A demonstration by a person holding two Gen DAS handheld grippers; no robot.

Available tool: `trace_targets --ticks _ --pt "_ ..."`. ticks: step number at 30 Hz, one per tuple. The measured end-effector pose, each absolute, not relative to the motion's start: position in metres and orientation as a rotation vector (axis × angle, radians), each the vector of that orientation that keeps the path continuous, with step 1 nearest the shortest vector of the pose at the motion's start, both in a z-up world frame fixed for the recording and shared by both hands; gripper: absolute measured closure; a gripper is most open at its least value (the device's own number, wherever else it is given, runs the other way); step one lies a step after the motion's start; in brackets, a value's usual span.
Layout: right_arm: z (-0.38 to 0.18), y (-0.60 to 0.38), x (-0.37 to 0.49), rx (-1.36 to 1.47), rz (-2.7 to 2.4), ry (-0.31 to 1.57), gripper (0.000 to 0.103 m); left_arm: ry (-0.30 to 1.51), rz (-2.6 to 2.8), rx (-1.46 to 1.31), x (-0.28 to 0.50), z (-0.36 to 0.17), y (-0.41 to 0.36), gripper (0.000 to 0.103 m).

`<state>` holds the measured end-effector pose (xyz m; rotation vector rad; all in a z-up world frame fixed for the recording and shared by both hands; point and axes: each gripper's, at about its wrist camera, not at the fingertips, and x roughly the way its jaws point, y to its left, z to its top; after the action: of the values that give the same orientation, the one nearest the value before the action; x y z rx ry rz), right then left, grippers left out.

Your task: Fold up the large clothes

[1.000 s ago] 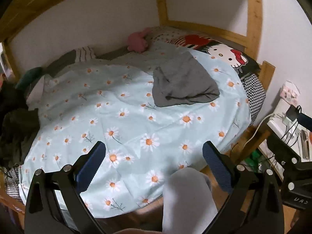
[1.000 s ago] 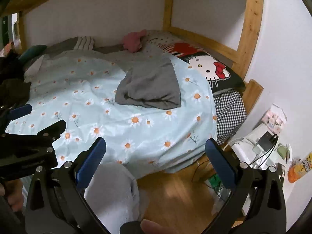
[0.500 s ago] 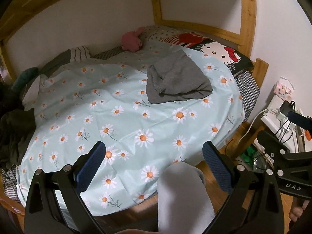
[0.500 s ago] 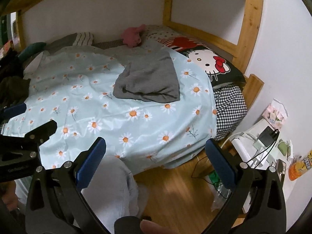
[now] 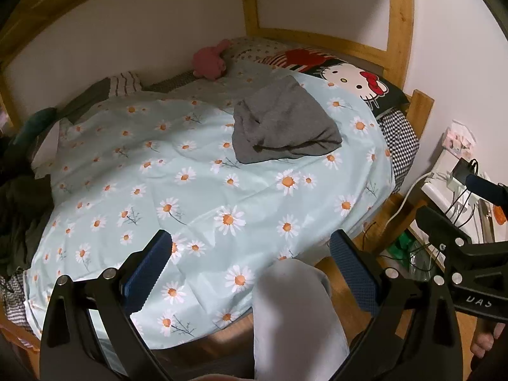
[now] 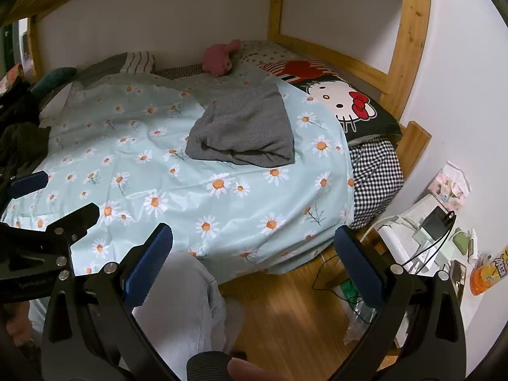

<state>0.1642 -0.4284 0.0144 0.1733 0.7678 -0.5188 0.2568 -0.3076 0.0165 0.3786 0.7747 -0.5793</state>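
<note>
A grey garment (image 5: 285,127) lies folded in a rough heap on the daisy-print duvet (image 5: 190,197), toward the bed's far right near the pillows; it also shows in the right wrist view (image 6: 244,130). My left gripper (image 5: 250,254) is open and empty, held off the bed's near edge. My right gripper (image 6: 254,247) is open and empty, also well back from the garment, above the bed edge and floor. Each gripper shows in the other's view, the right gripper (image 5: 460,247) and the left gripper (image 6: 47,231).
A Hello Kitty pillow (image 6: 343,101) and a pink plush (image 6: 219,60) lie at the bed's far end. Dark clothes (image 5: 19,203) pile at the left. A cluttered white side table (image 6: 438,238) with cables stands right. My grey-trousered leg (image 5: 295,317) is below.
Both grippers have drawn back from the bed, so the bed and the grey garment look farther away. Both stayed open. The garment has not moved.
</note>
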Motion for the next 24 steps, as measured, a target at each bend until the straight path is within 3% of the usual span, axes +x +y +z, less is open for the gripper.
trace_targets --ticks 24 --pt "0.0127 -0.4315 0.1655 0.149 -0.514 0.779 0.003 0.787 -0.574 0.402 0.2536 0.0133 -0.3090 0.005"
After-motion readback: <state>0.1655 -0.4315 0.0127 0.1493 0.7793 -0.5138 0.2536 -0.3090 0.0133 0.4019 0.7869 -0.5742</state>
